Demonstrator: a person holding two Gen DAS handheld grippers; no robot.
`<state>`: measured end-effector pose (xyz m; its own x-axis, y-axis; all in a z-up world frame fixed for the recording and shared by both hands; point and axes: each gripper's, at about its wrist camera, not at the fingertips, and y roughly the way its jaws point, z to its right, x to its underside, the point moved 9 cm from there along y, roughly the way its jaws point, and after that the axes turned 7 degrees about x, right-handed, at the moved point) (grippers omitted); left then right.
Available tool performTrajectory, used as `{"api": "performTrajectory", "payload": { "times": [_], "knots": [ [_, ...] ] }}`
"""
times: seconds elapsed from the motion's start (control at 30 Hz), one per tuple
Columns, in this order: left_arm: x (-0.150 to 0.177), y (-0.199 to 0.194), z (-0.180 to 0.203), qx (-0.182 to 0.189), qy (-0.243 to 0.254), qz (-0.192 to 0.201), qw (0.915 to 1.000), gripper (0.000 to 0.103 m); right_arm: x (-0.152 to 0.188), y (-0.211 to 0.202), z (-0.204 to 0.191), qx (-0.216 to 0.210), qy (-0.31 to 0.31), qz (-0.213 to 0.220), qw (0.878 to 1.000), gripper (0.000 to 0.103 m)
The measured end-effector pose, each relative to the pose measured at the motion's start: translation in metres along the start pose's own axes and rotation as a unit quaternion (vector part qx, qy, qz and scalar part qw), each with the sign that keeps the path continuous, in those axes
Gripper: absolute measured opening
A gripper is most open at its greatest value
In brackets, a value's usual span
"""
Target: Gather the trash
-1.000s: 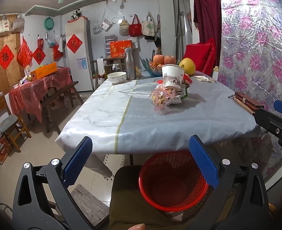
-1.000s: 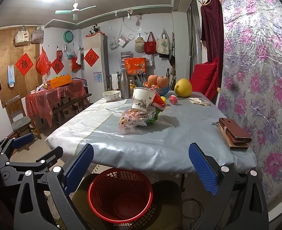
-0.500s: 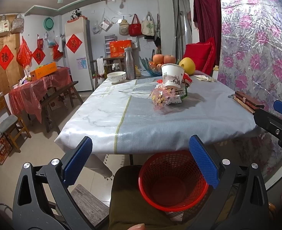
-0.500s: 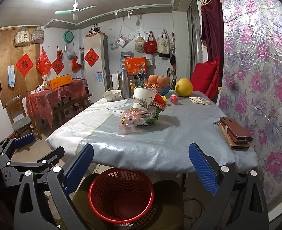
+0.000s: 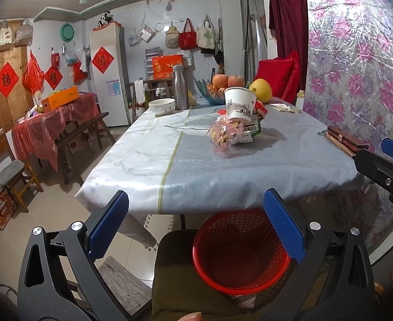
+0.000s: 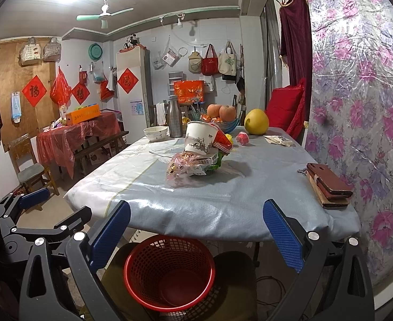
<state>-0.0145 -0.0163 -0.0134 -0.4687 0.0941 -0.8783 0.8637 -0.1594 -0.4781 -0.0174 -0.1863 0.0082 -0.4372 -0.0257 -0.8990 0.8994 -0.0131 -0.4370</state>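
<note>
A pile of trash lies mid-table: a white paper cup [image 5: 239, 104] [image 6: 198, 139] on top of crumpled pink plastic wrappers [image 5: 225, 133] [image 6: 182, 166] and other packets. A red mesh basket [image 5: 239, 251] [image 6: 169, 270] stands empty on the floor below the table's near edge. My left gripper [image 5: 195, 222] is open and empty, held above the basket. My right gripper [image 6: 196, 230] is open and empty, also short of the table edge. Both are well back from the trash pile.
The table [image 5: 223, 171] has a grey-white cloth. On it are a bowl [image 5: 161, 106], a metal bottle [image 5: 180, 91], a fruit bowl [image 6: 220, 115], a yellow pomelo [image 6: 256, 121] and a phone on a wallet [image 6: 330, 187]. A floral sheet [image 6: 357, 107] hangs at right.
The right gripper has drifted slightly toward the table. The left view is nearly unchanged.
</note>
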Motion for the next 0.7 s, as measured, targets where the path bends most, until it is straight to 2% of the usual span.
{"api": "performTrajectory", "payload": {
  "times": [0.4, 0.6, 0.7],
  "knots": [
    [0.005, 0.008, 0.001, 0.003, 0.0, -0.008, 1.0, 0.096, 0.004, 0.003, -0.003, -0.001, -0.001, -0.01, 1.0, 0.097],
    [0.004, 0.017, 0.0, 0.002, 0.002, -0.015, 0.9999, 0.096, 0.004, 0.009, -0.004, -0.005, 0.002, 0.007, 1.0, 0.097],
    [0.001, 0.025, -0.001, 0.002, 0.004, -0.017, 0.9998, 0.096, 0.003, 0.016, -0.005, -0.006, 0.001, 0.0, 1.0, 0.097]
  ]
}}
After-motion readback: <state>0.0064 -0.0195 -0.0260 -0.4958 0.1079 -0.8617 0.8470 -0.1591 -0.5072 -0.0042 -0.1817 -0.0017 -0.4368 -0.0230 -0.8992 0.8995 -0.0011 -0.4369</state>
